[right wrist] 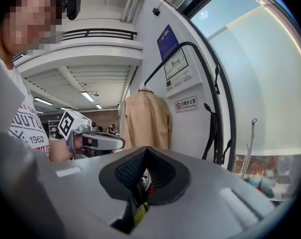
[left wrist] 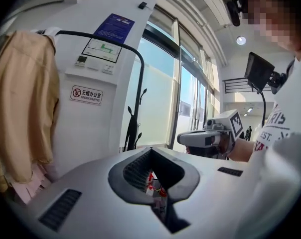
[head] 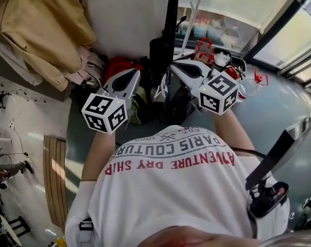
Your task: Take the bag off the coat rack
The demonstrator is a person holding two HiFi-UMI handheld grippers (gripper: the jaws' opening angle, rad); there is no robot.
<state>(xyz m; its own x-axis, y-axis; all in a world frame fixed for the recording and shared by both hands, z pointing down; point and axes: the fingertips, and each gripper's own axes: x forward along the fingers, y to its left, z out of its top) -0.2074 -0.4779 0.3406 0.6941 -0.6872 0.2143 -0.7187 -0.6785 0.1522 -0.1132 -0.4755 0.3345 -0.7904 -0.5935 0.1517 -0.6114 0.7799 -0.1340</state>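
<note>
Closed left tongs (head: 136, 73), closed right tongs (head: 173, 64)

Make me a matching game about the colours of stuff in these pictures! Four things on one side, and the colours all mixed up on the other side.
Things:
1. coat
2. coat rack
3. T-shirt
4. top notice on the wall

Colours:
A. black
B. white with red letters
C. blue
D. tan

Pairs: 1-D, 2-A, 3-B, 4-C
</note>
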